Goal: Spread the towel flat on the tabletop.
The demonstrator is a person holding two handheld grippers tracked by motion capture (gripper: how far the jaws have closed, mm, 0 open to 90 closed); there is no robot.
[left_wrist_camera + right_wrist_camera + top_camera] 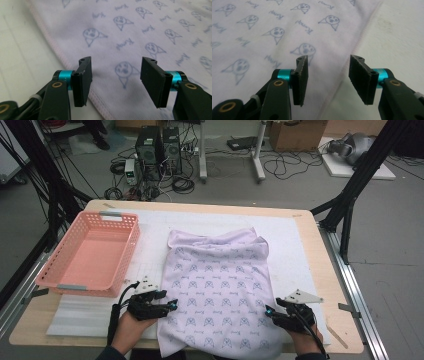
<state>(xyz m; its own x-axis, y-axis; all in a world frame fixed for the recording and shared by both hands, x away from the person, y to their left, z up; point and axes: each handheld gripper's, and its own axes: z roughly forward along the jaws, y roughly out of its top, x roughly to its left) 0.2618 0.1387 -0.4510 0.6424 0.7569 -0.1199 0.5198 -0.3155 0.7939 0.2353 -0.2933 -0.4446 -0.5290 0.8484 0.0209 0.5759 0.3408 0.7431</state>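
Both grippers, left gripper [171,305] and right gripper [270,312], are black with teal collars, brass screws, ribbed flat pads [153,80], grey three-cornered top plates and trailing black cables.

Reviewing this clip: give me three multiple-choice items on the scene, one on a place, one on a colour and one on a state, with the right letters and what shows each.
1. Where does the basket stand relative to the printed cloth?
A. on the cloth
B. on the table at the cloth's left
C. at the cloth's right

2. What colour is the basket?
A. pink
B. green
C. black

3. How do the jaws of the left gripper and the right gripper stand?
A. both shut on the cloth
B. one open, one shut
C. both open with nothing between them

Answers:
1 B, since the high view shows it on the white mat left of the cloth, apart from it.
2 A, as its walls and floor are pink.
3 C, since each gripper view shows a wide gap between the jaws above the cloth's hemmed edge.
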